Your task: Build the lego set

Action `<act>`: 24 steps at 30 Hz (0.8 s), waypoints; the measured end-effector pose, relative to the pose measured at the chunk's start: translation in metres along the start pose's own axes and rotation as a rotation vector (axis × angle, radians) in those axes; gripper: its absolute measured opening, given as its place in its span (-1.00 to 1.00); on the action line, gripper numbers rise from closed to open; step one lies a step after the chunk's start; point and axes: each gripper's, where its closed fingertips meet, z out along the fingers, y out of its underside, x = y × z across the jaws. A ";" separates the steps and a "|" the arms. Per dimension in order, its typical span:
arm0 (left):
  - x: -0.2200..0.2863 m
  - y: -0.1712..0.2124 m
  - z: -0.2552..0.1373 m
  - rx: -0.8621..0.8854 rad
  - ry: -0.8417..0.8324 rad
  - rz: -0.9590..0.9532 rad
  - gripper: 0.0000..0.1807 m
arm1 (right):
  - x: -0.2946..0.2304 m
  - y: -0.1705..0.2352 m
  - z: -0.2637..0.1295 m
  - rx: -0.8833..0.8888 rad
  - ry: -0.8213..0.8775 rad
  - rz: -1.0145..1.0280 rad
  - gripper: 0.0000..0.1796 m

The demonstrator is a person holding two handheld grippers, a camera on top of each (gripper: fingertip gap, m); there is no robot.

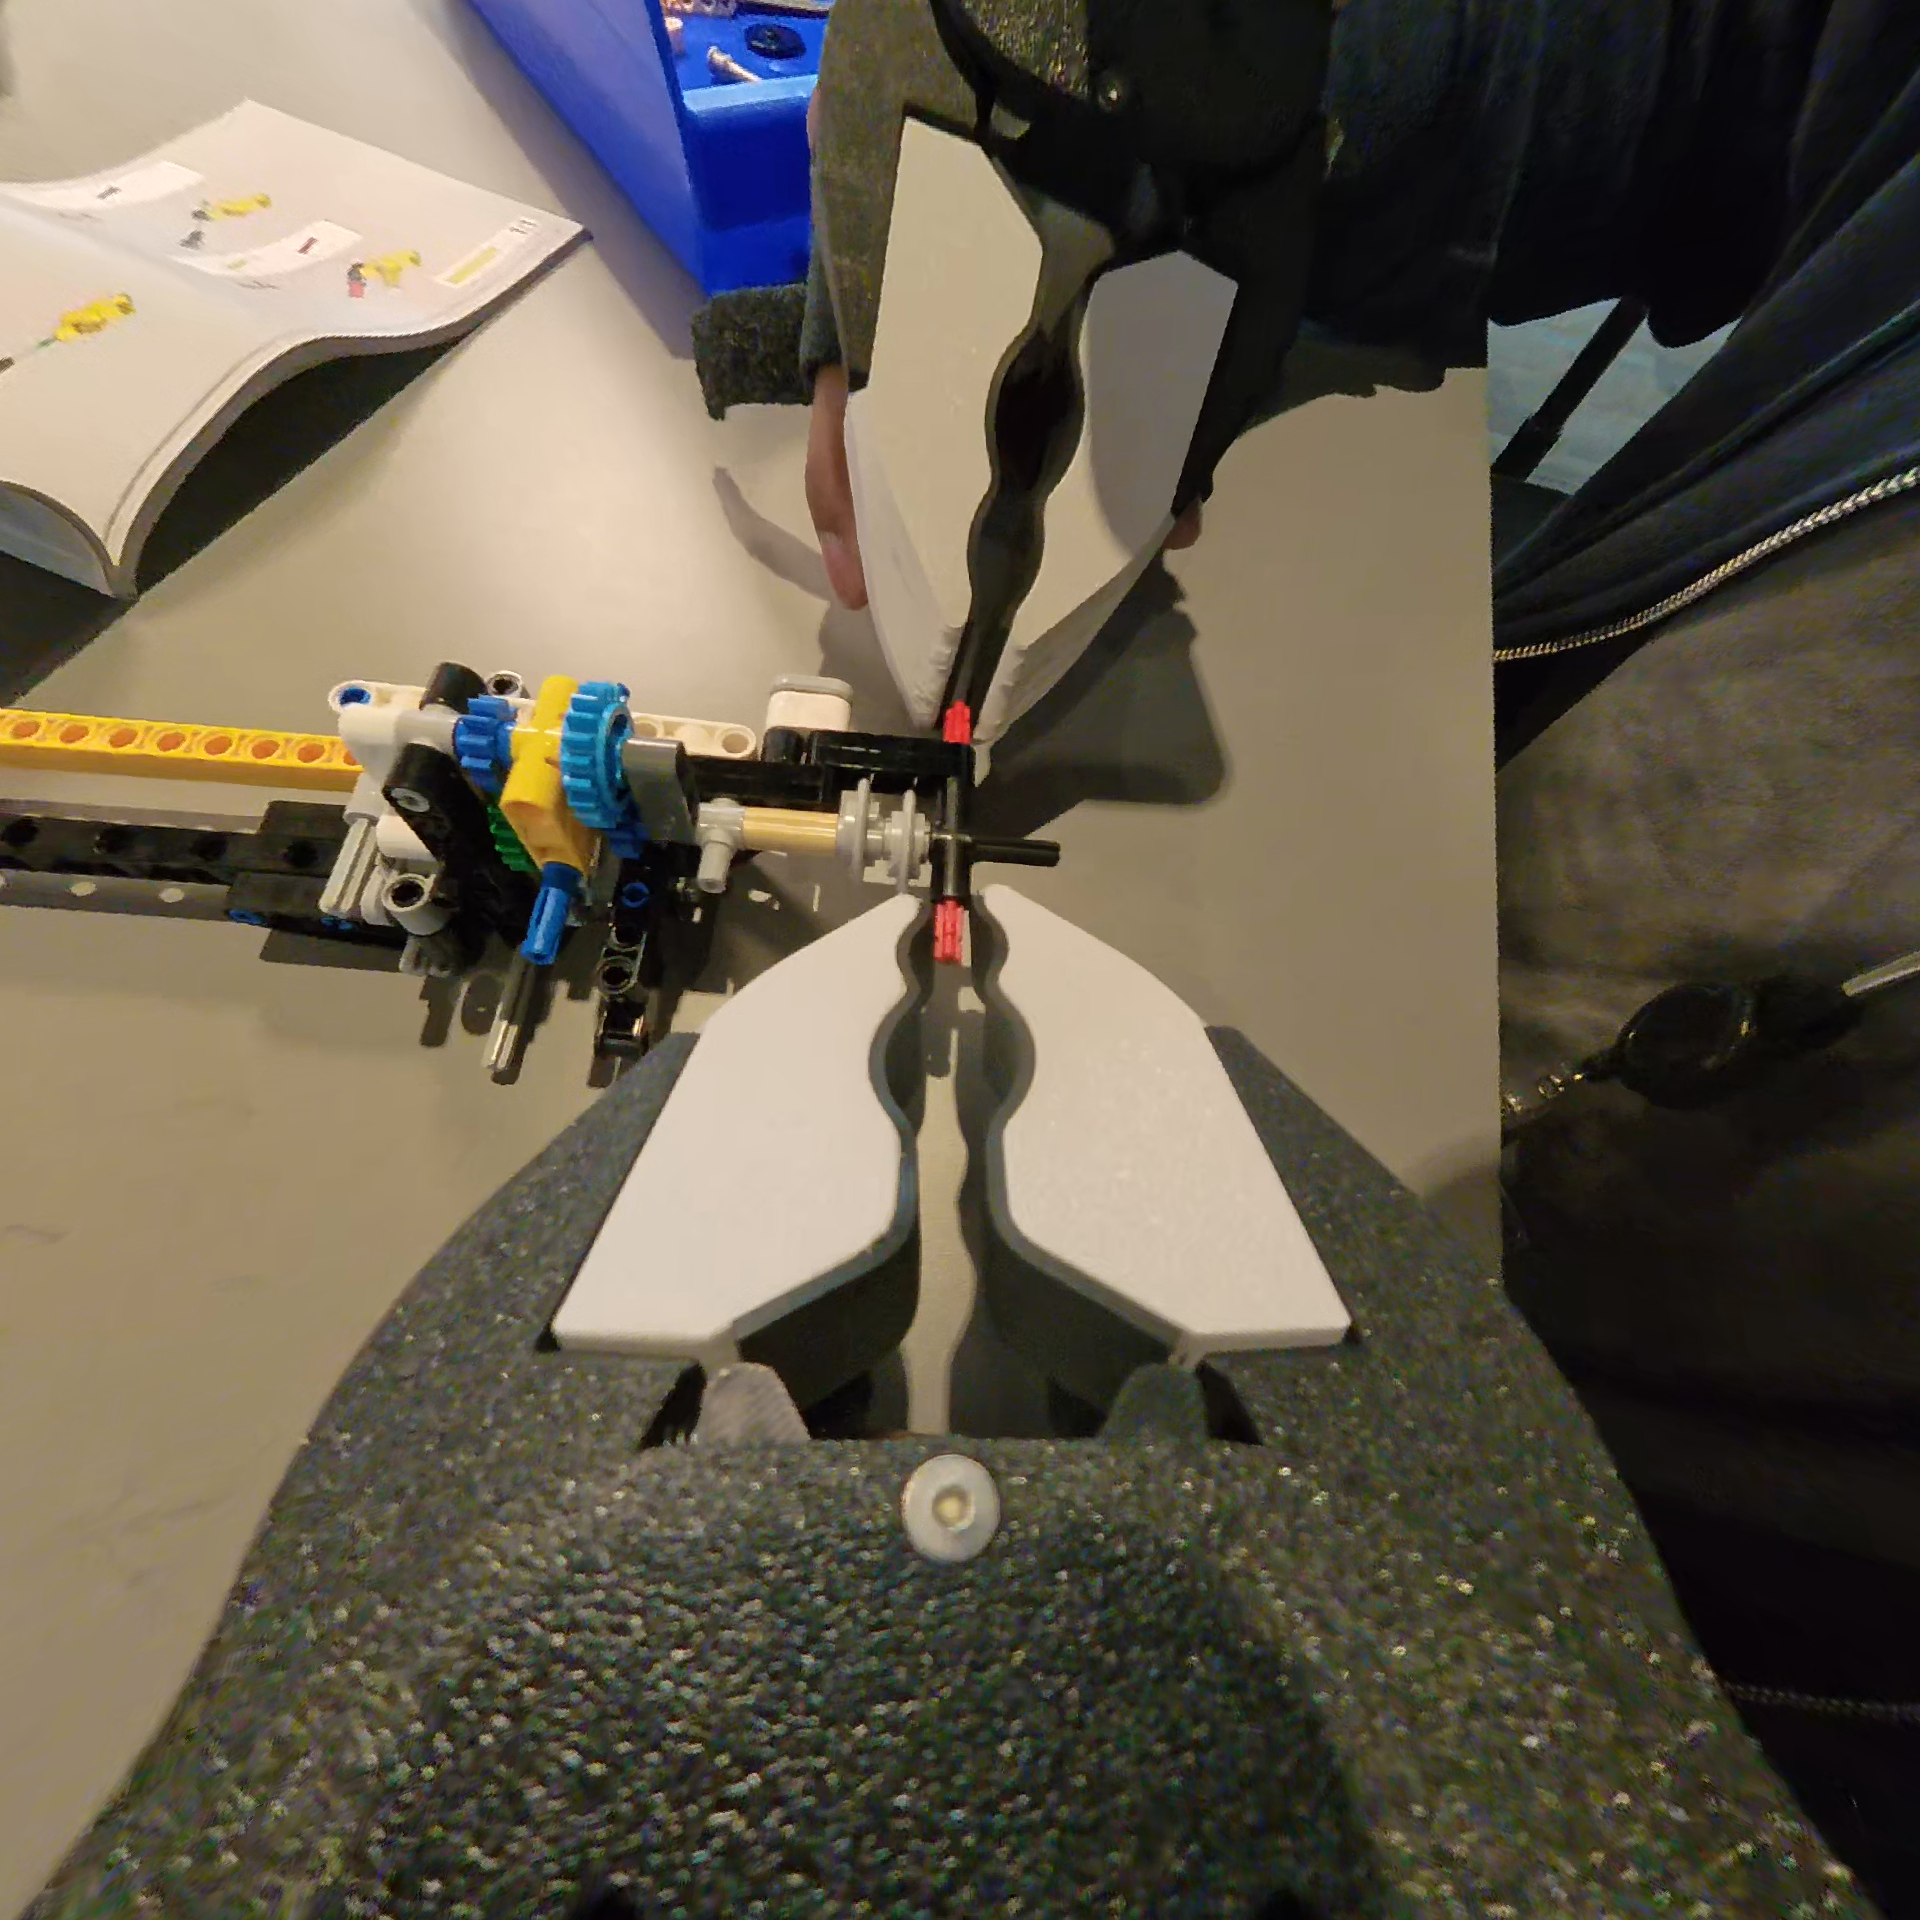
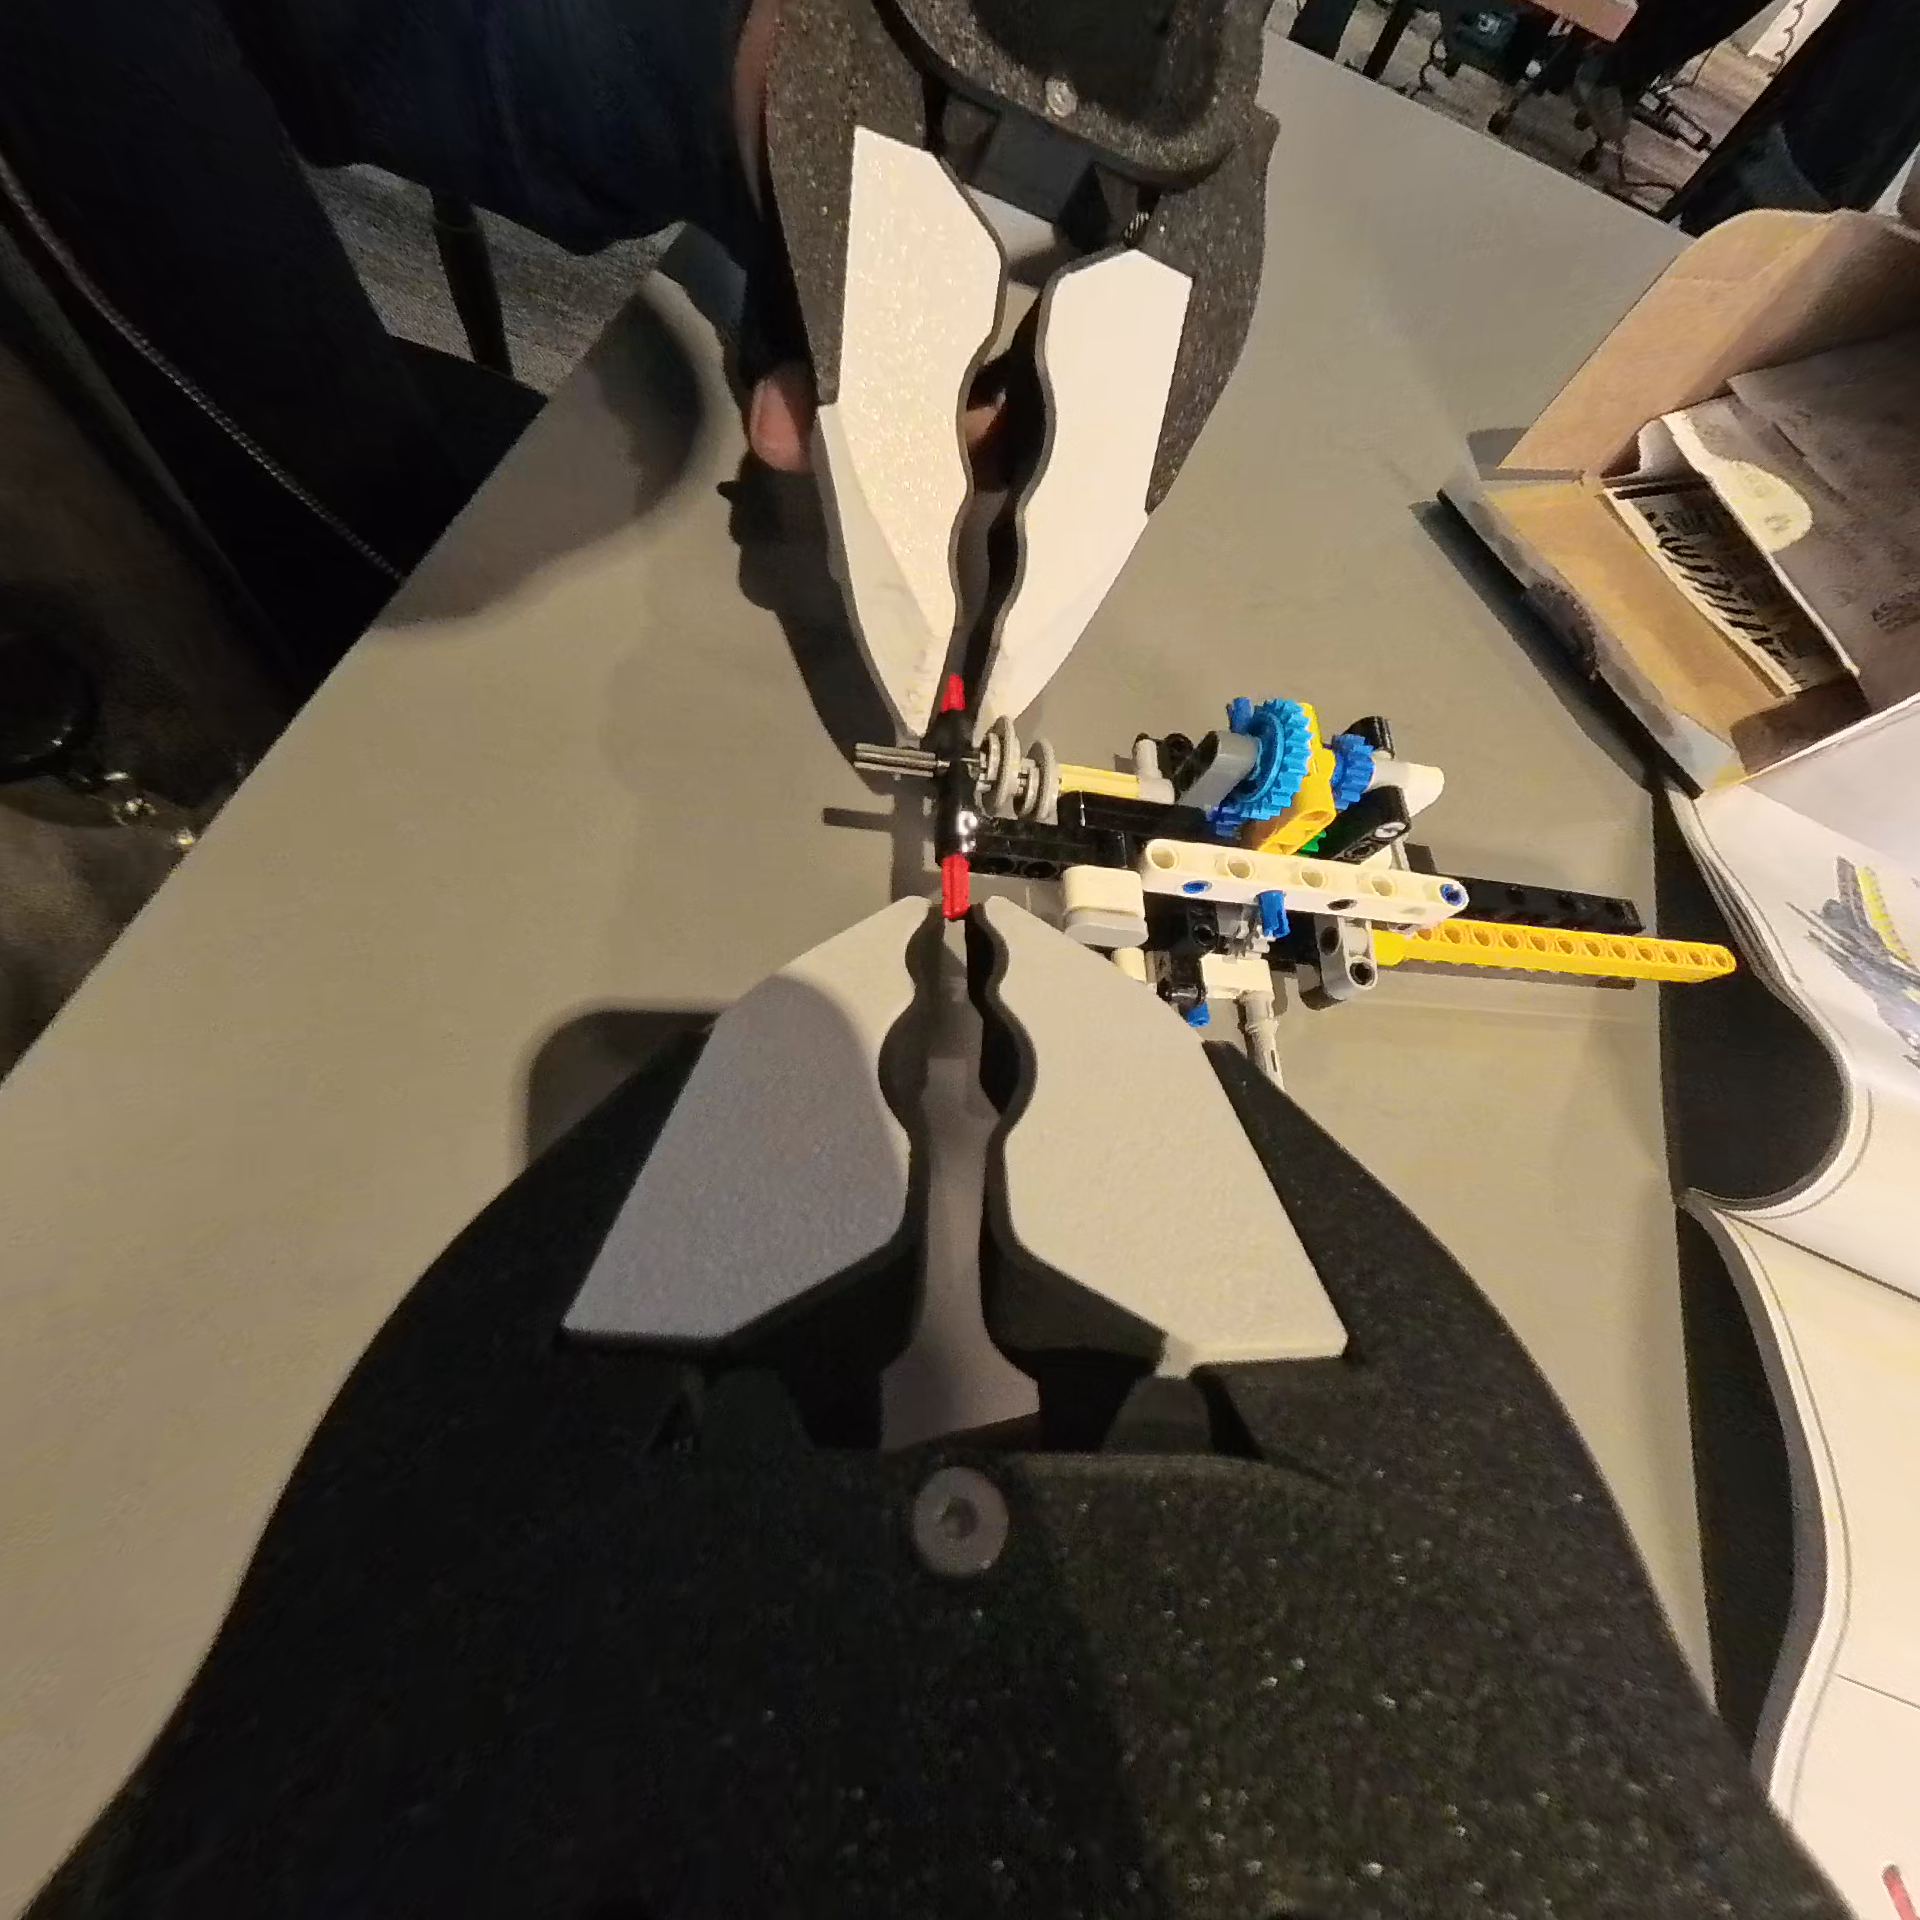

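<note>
The Lego assembly [image 1: 540, 800] lies on the grey table [image 1: 260, 1195], with a yellow beam [image 1: 177, 743], blue gears and black beams. At its near end a black cross piece [image 1: 951, 831] carries a red axle end on each side. My left gripper [image 1: 951, 914] is shut on one red axle end [image 1: 945, 930]. My right gripper [image 1: 958, 717] faces it from the far side, shut on the other red end [image 1: 956, 720]. In the right wrist view my right gripper [image 2: 953, 914] pinches its red end [image 2: 953, 891], the left gripper [image 2: 951, 696] is opposite, and the assembly [image 2: 1278, 852] extends right.
An open instruction booklet [image 1: 260, 291] and a blue parts bin [image 1: 665, 135] lie beyond the assembly. A cardboard box [image 2: 1714, 468] and the booklet [image 2: 1818, 935] sit at the right in the right wrist view. The table edge [image 1: 1491, 831] and a person's dark jacket [image 1: 1714, 831] are close. My left and right fingertips are right by each other.
</note>
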 end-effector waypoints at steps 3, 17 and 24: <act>-0.001 0.000 0.000 0.002 -0.003 -0.003 -0.93 | 0.001 0.000 0.000 0.002 0.002 -0.001 -0.96; -0.003 -0.002 -0.001 0.013 0.001 -0.032 -0.92 | 0.004 -0.001 0.000 0.020 0.011 0.011 -0.96; -0.004 -0.001 0.000 0.002 -0.004 -0.032 -0.86 | 0.005 0.001 0.000 0.009 0.021 0.010 -0.96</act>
